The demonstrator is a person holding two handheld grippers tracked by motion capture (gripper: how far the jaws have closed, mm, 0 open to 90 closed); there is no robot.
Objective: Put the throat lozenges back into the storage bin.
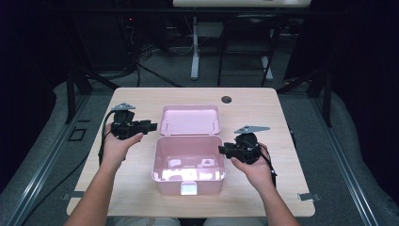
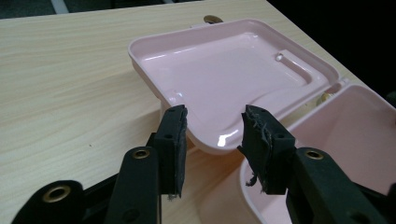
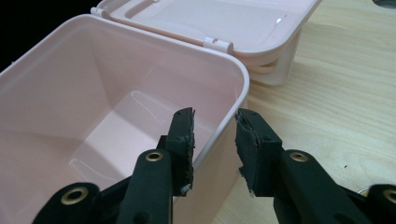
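A pink plastic box [image 1: 187, 165] is seen mid-table [image 1: 141, 99], open, with its lid [image 1: 190, 119] folded flat back behind it on two small white hinges [image 3: 217, 44]. The box interior looks empty. A white latch [image 1: 188, 188] sits on the box's front wall.

Handling, as judged: thin glossy moulded plastic, so light, fairly stiff but with some flex in the walls, and slippery for the pads. The box would likely slide on the table if pushed one-sided. The best hold is taken on a wall rim or the lid's edge; the hinges look like the weak spot and should not be twisted.

The left gripper [image 1: 149, 125] is held just left of the lid, fingers [image 2: 173, 140] spread, with the lid's near corner in line between them but not pinched. The right gripper [image 1: 223, 149] is at the box's right wall, fingers [image 3: 183, 140] straddling the rim [image 3: 236, 81], one inside and one outside; a gap shows, so no pinch is made.

Around the box: a round cable hole [image 1: 226, 99] in the table behind the lid, and desk legs and cables on the floor beyond. Nothing on the table blocks the lid's swing.
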